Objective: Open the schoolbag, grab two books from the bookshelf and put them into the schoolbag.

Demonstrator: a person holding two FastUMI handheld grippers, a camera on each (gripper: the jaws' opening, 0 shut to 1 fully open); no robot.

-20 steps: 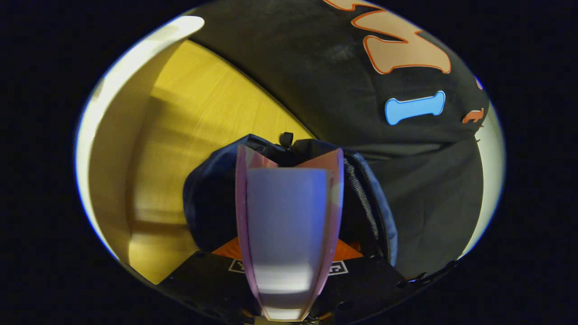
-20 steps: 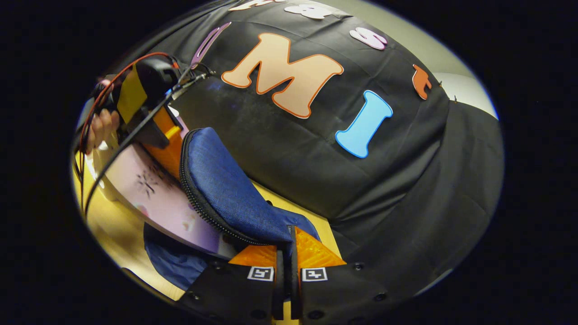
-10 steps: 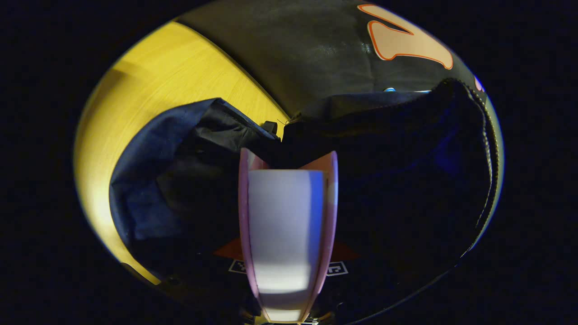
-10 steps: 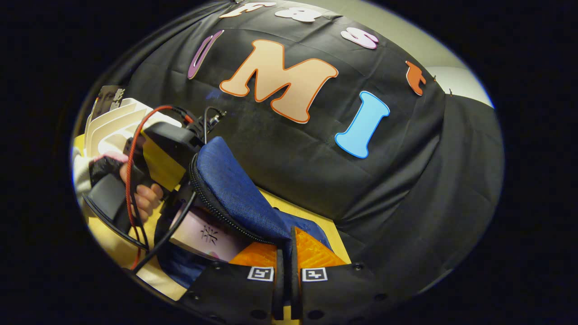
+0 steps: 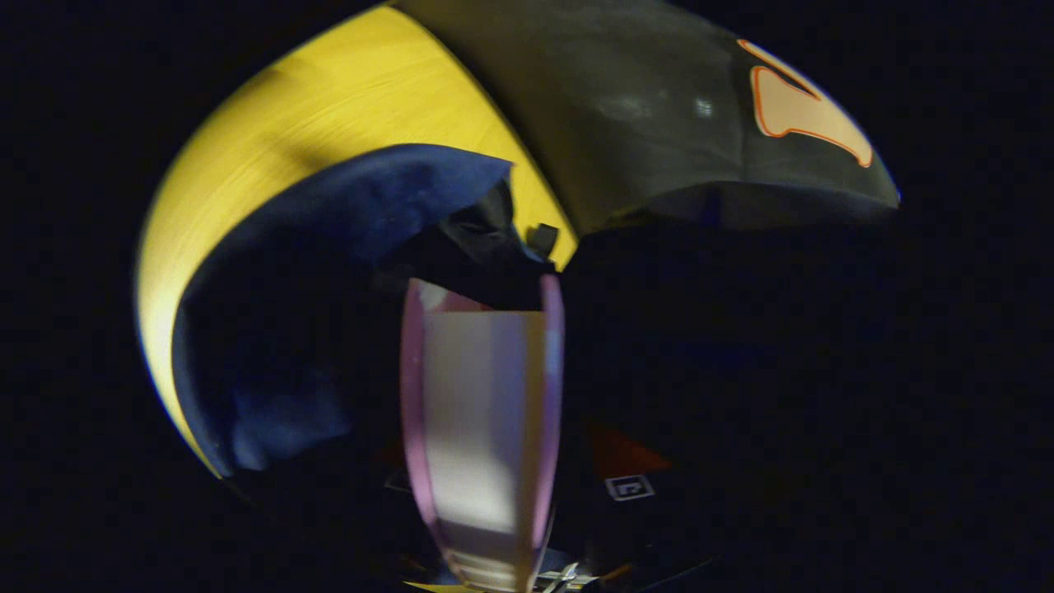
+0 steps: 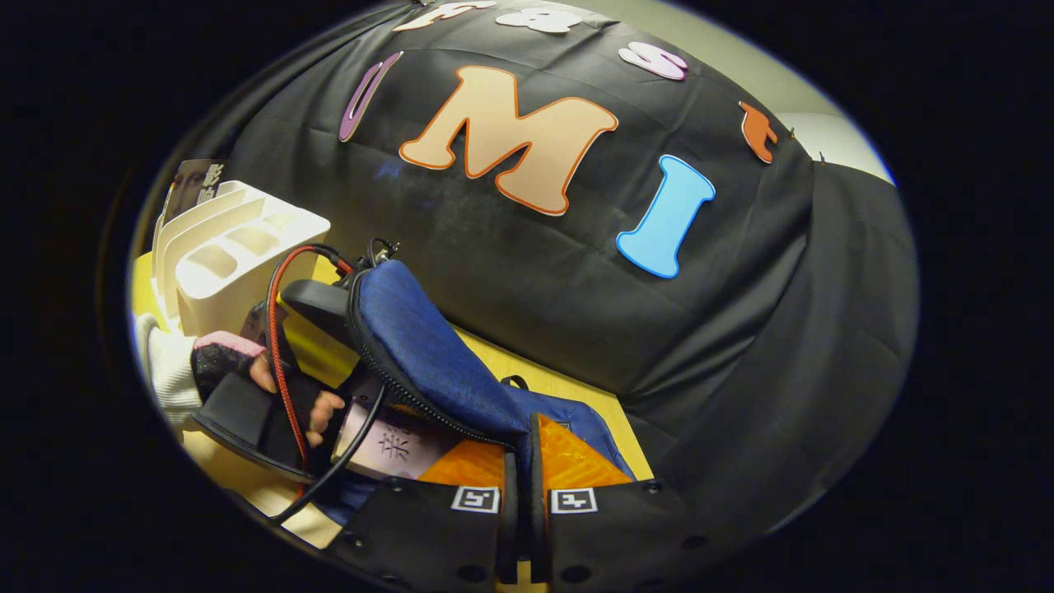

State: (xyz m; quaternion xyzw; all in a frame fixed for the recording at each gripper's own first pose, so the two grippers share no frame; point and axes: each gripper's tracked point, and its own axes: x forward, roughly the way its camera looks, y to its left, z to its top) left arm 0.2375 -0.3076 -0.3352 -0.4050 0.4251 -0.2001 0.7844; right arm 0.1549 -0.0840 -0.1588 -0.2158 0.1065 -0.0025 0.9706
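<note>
Booth, w/ yellow wooden bench (image 5: 346, 91): the left claw (image 5: 482, 329) grips a pink-covered book (image 5: 478, 428) edge-on betw. its two fingers, pages pale, covers pink on both sides; the book's far end is pushed into the dark mouth of the blue schoolbag (image 5: 329, 214), whose fabric wraps round it on left & right; inside of the bag too dark to read; a small black zip pull (image 5: 542, 239) sits just beyond the book's top corner, at the bag's rim.

Right gripper view: the right claw (image 6: 521, 461) is pinched tight on the schoolbag's blue flap (image 6: 428, 354), fingers nearly touching w/ the fabric edge betw. them; flap is lifted up & back, its zip teeth running along the lower edge; under the flap the same book (image 6: 395, 441) shows as a pale pink cover w/ a small dark print, lying at the bag's opening; a person's hand (image 6: 272, 387), dark glove & pink cuff, white sleeve behind, holds the left claw's handle just beside the book; a red cable (image 6: 276, 329) & a black one loop over that handle.

White bookshelf (image 6: 239, 255) stands on the bench behind the hand, left of the bag, slots facing up; one dark book (image 6: 193, 181) stands at its far left end; black cloth wall (image 6: 576, 280) rises directly behind the bag.
</note>
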